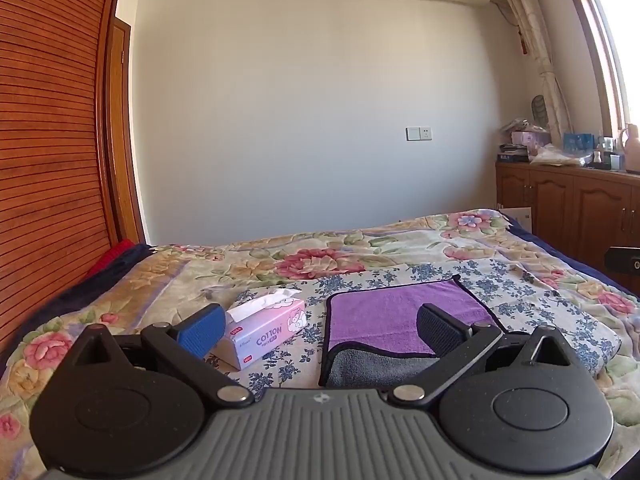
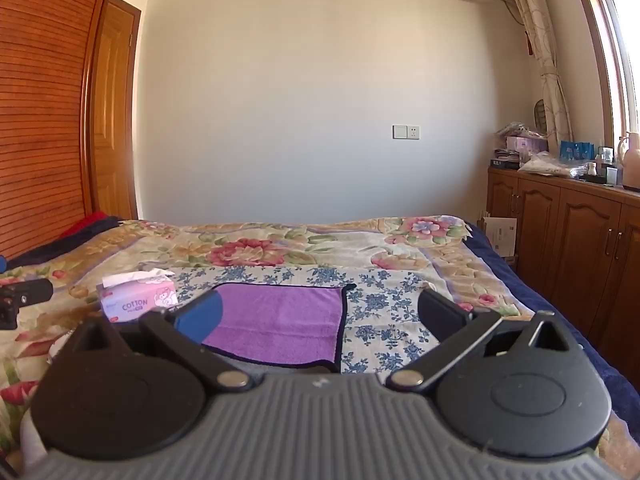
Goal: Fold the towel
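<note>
A purple towel [image 1: 388, 312] with a dark border lies flat on the blue-flowered cloth on the bed, its near edge turned up to show a grey underside [image 1: 368, 368]. The right wrist view shows the same purple towel [image 2: 280, 320] straight ahead. My left gripper [image 1: 320, 328] hovers over the towel's near left part, jaws wide open, nothing between them. My right gripper [image 2: 320, 316] hangs over the towel's near right part, also wide open and holding nothing. Both point slightly downward above the bed.
A pink tissue box [image 1: 266, 328] marked COTTON sits just left of the towel, tissue box [image 2: 138, 300] in the right view too. The floral bedspread [image 1: 320, 256] covers the bed. A wooden wardrobe [image 1: 48, 140] stands left, wooden cabinets [image 2: 568, 232] with clutter right.
</note>
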